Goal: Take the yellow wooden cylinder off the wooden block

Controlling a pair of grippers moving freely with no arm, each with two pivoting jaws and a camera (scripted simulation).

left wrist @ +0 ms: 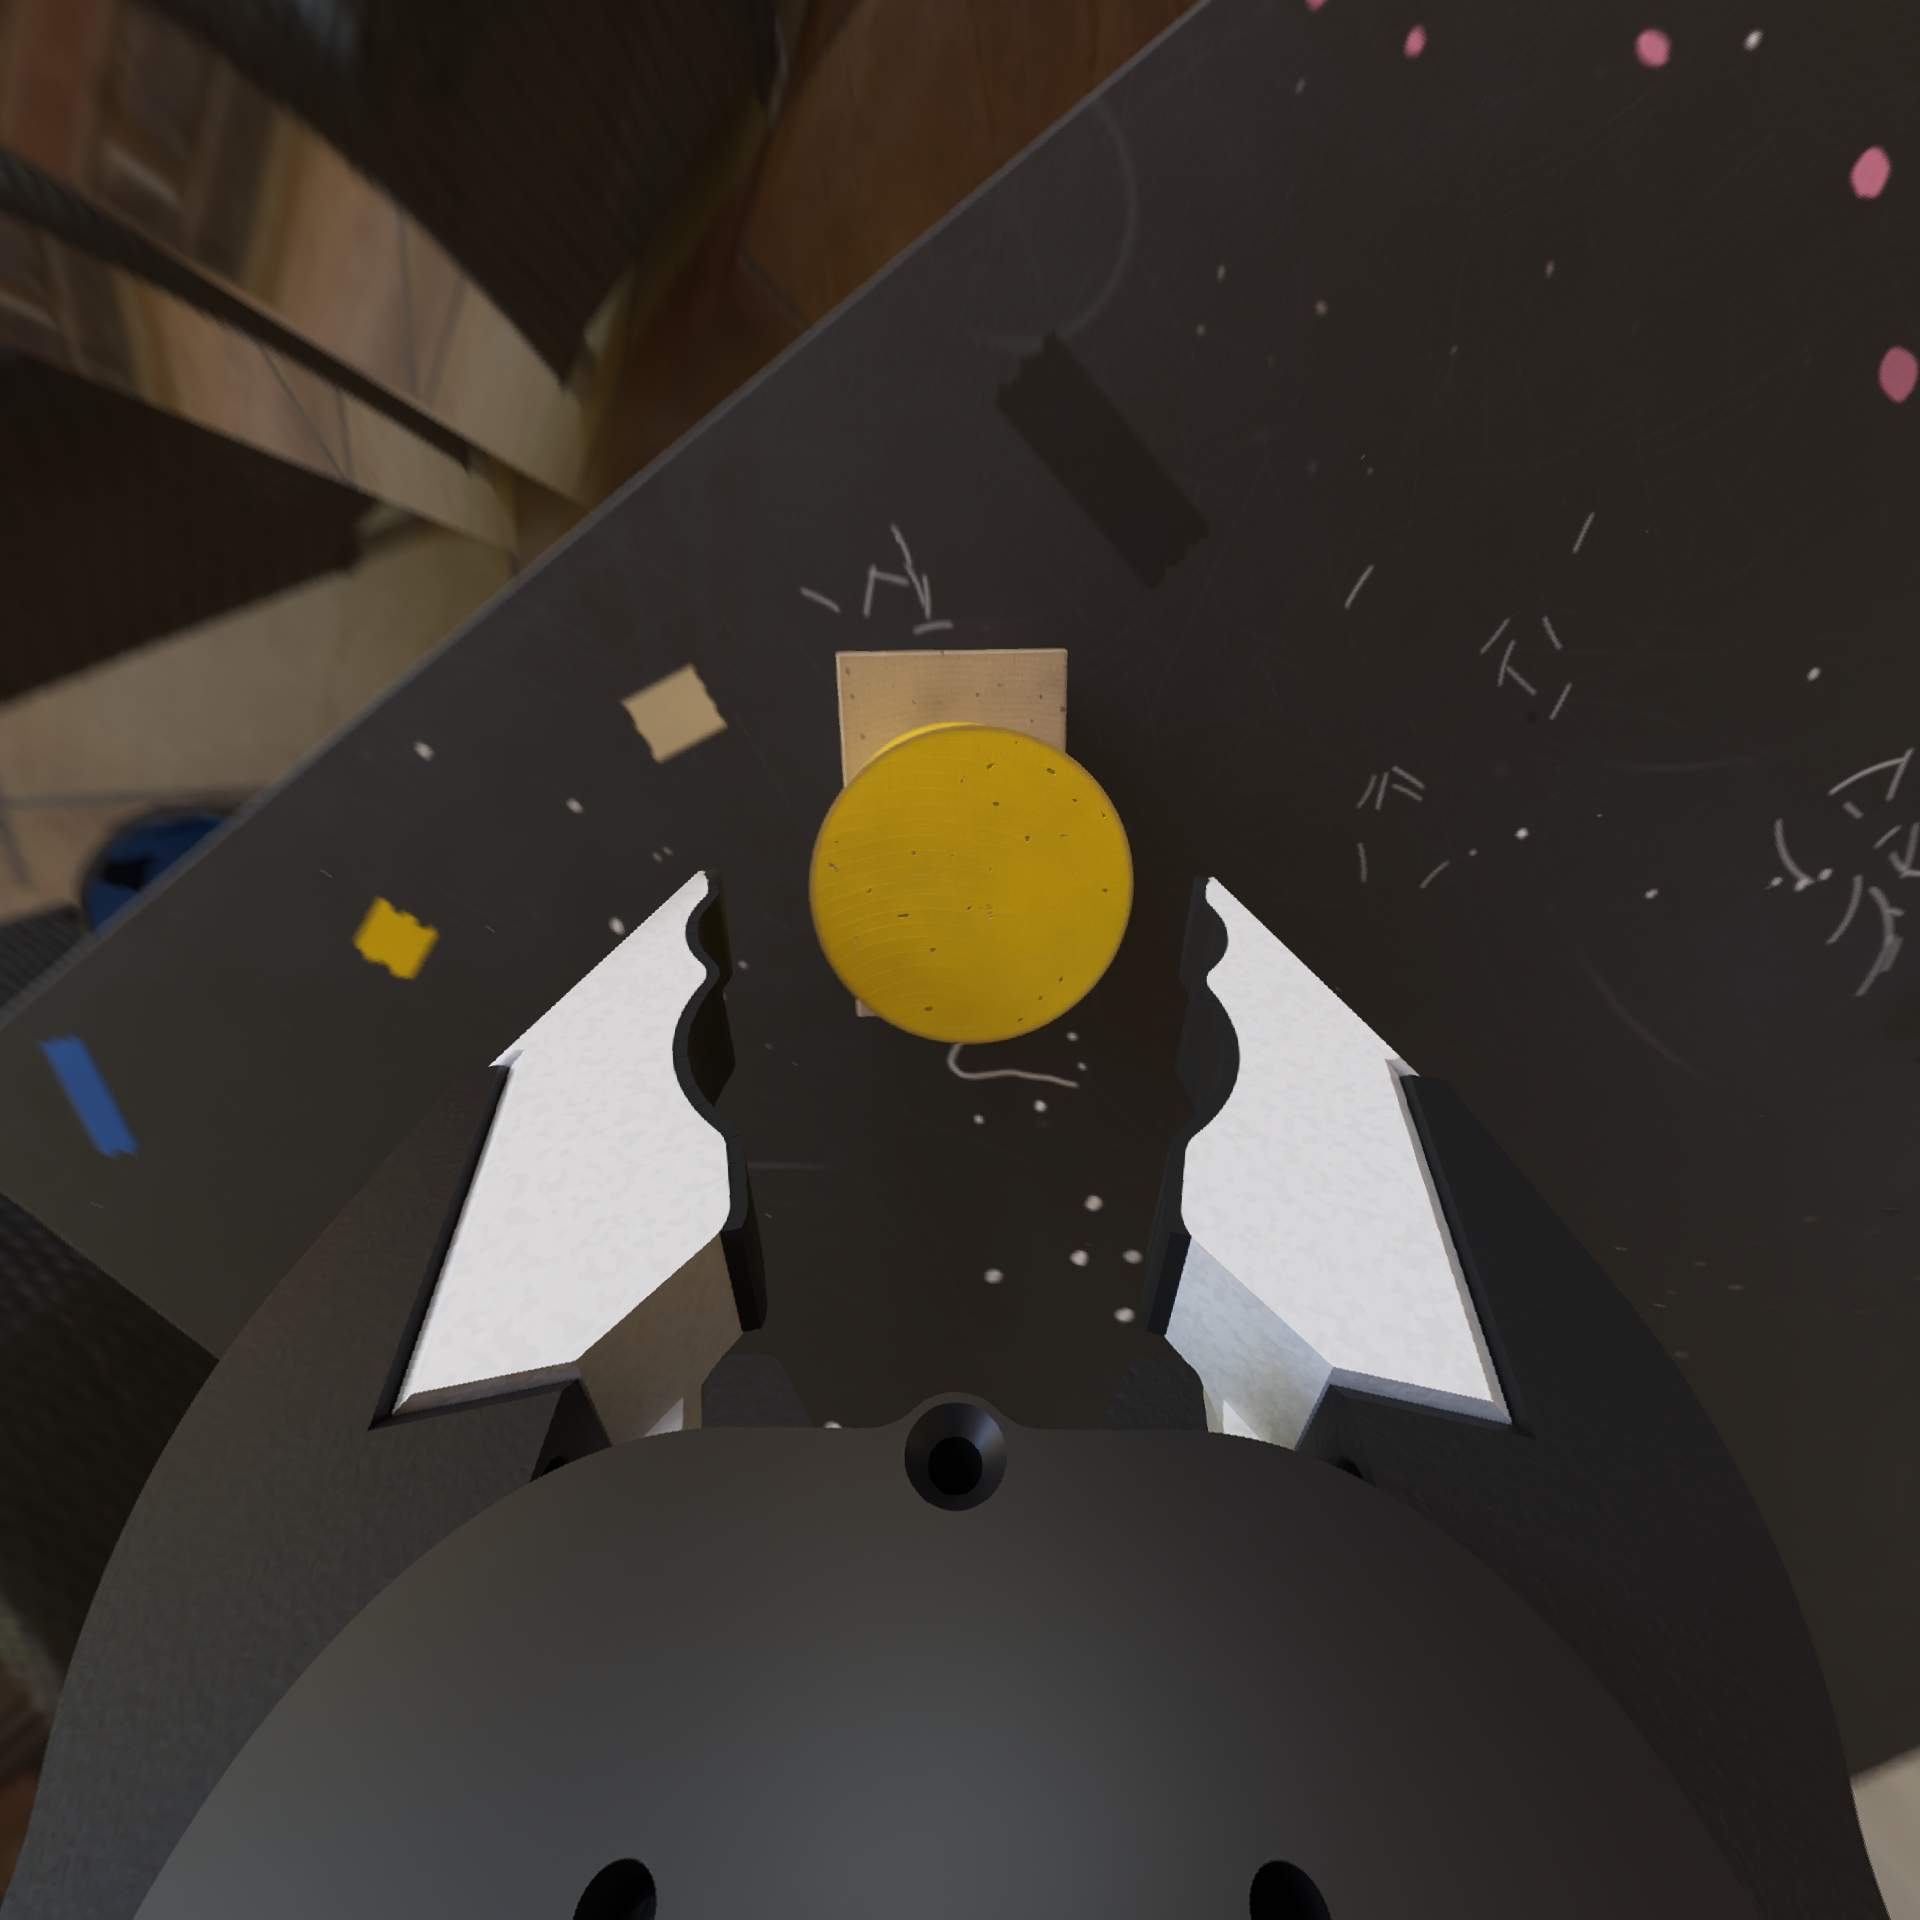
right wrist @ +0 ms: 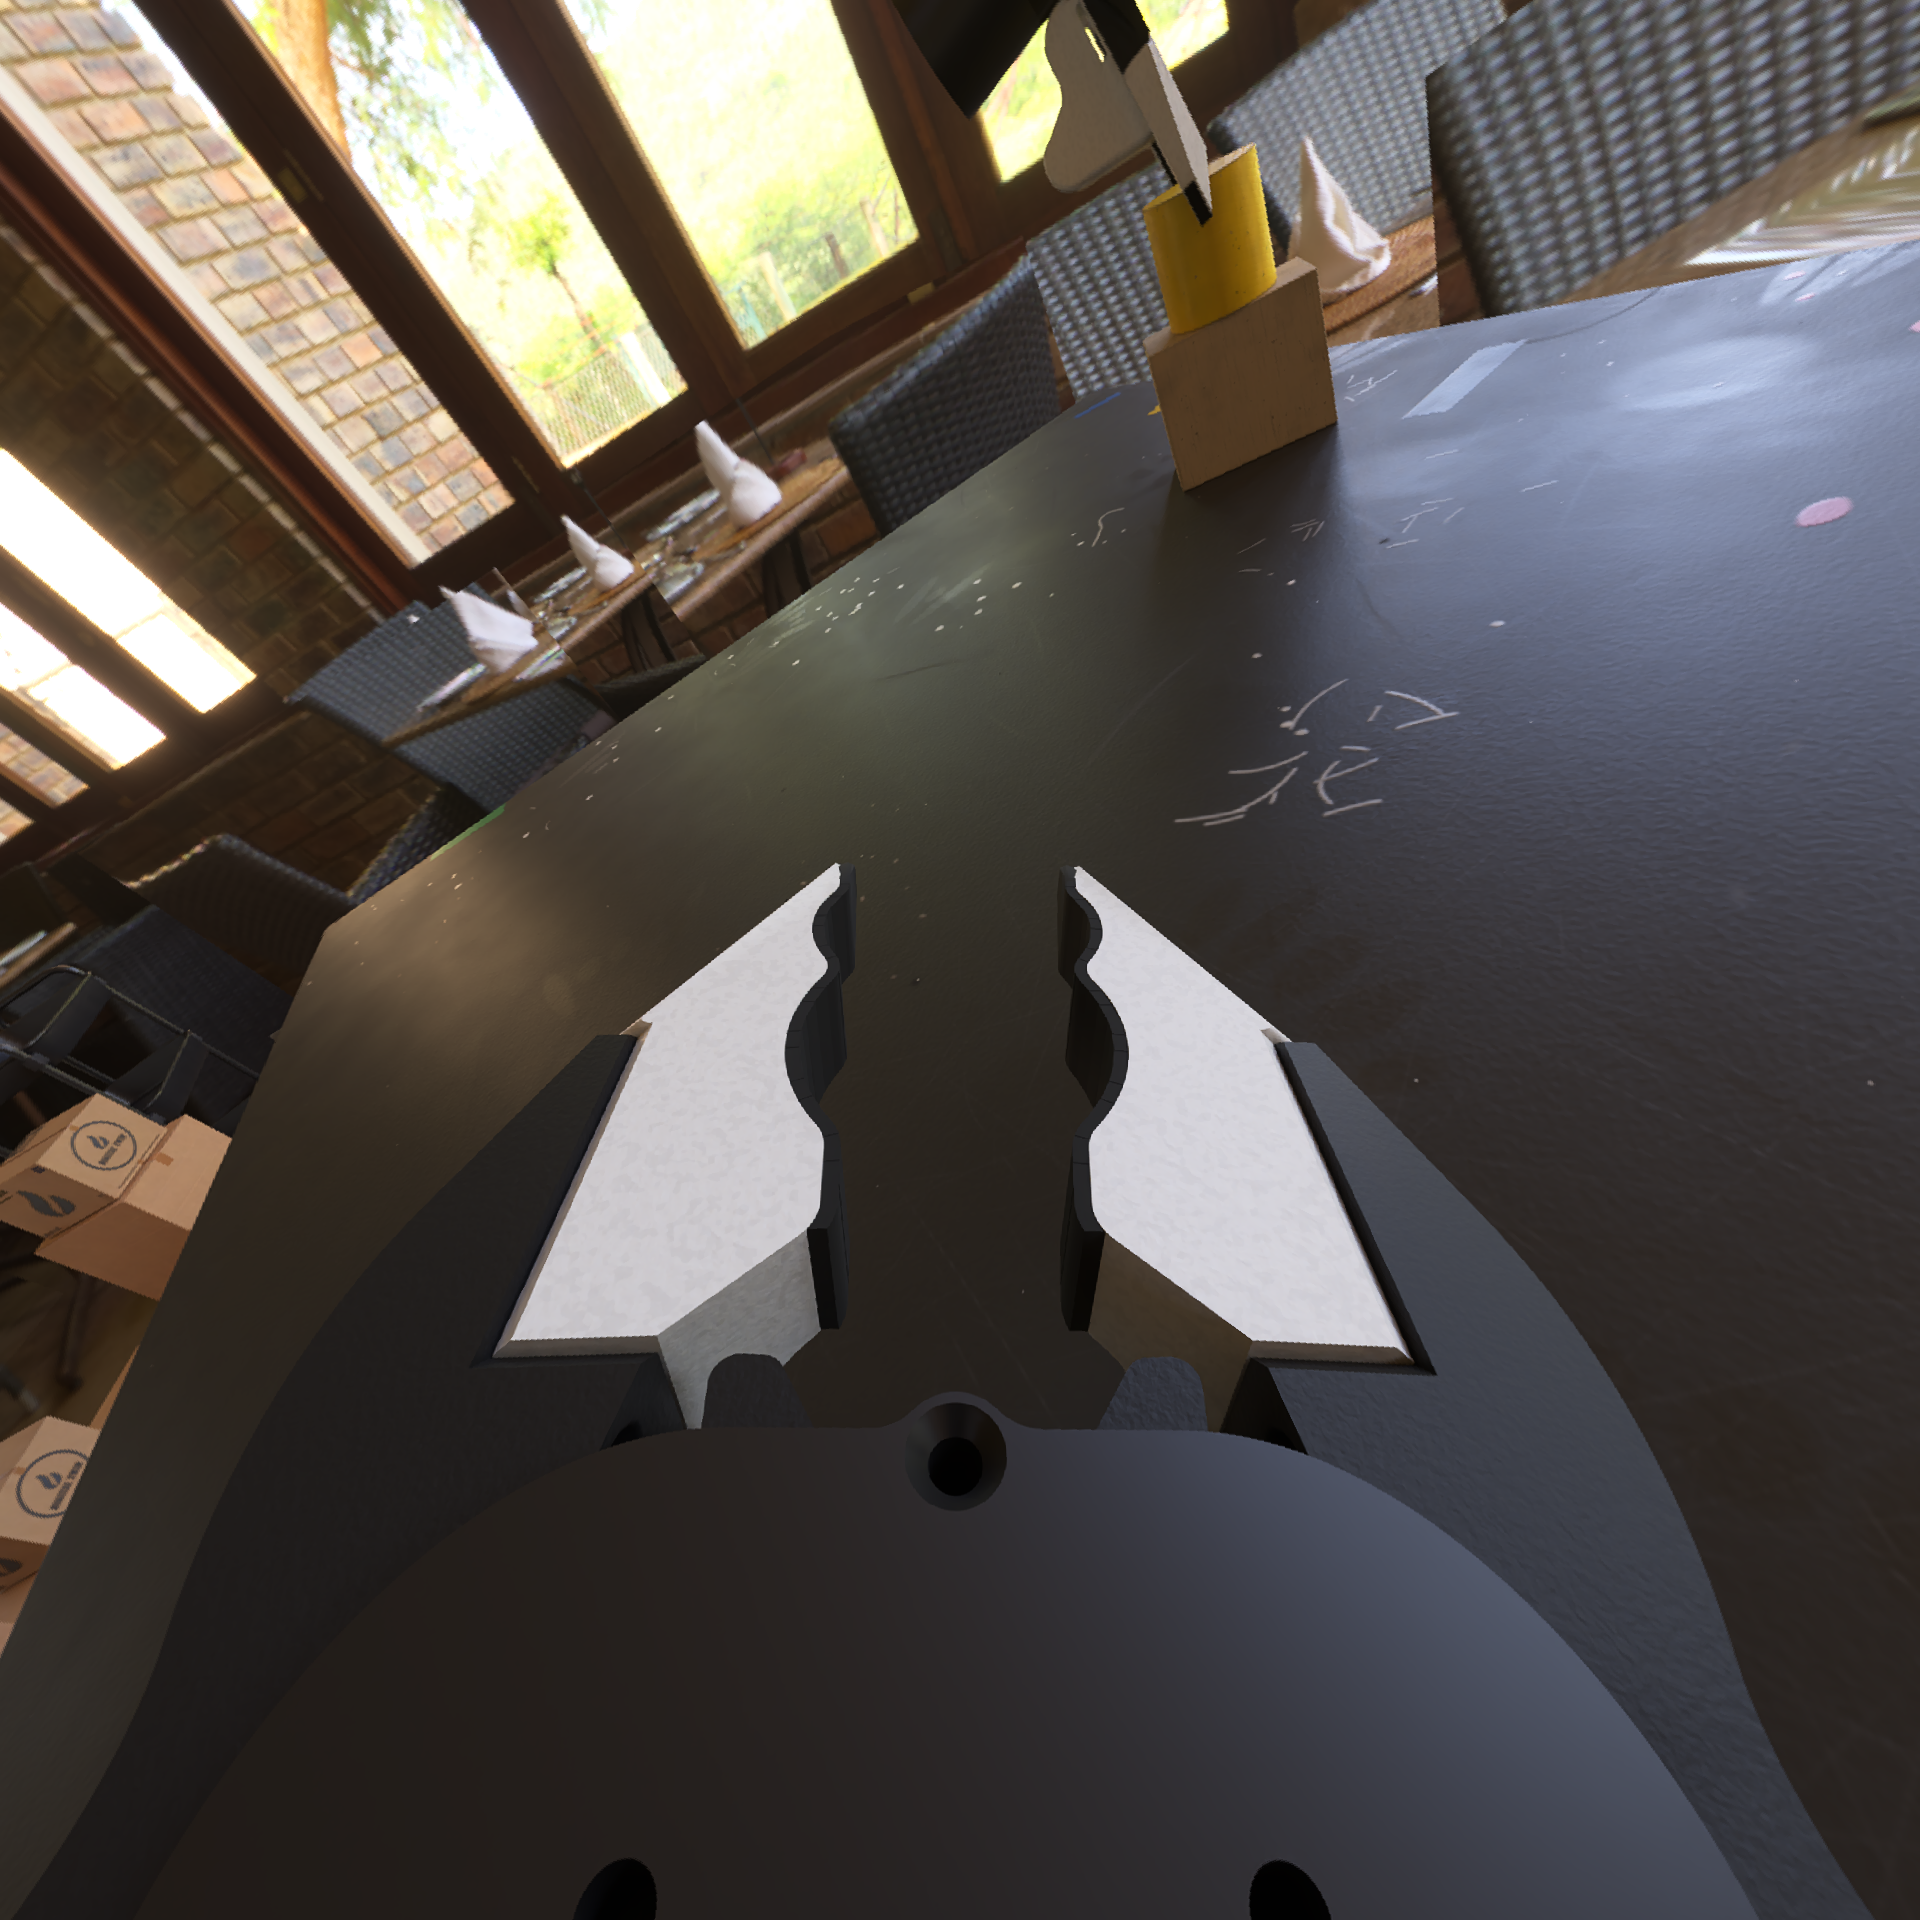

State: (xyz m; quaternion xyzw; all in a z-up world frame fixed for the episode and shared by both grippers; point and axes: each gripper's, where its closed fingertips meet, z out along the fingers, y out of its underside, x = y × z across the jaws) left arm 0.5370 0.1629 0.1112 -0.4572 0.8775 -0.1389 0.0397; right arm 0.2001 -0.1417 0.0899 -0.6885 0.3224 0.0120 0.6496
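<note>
The yellow wooden cylinder (left wrist: 971, 883) stands upright on the pale wooden block (left wrist: 951, 691) on the black table (left wrist: 1455, 1039). In the left wrist view I look straight down on its round top. My left gripper (left wrist: 958, 883) is open, with its fingertips on either side of the cylinder's top and a gap on each side. The right wrist view shows the cylinder (right wrist: 1210, 244) on the block (right wrist: 1247, 384) far ahead, with the left gripper (right wrist: 1127, 114) over it. My right gripper (right wrist: 958, 873) is open and empty, low over the table.
Patches of tape lie on the table: tan (left wrist: 673, 712), yellow (left wrist: 395, 937), blue (left wrist: 88, 1096) and black (left wrist: 1101, 457). The table edge (left wrist: 520, 613) runs diagonally left of the block. Wicker chairs (right wrist: 945, 395) and cardboard boxes (right wrist: 104, 1174) stand beyond the table.
</note>
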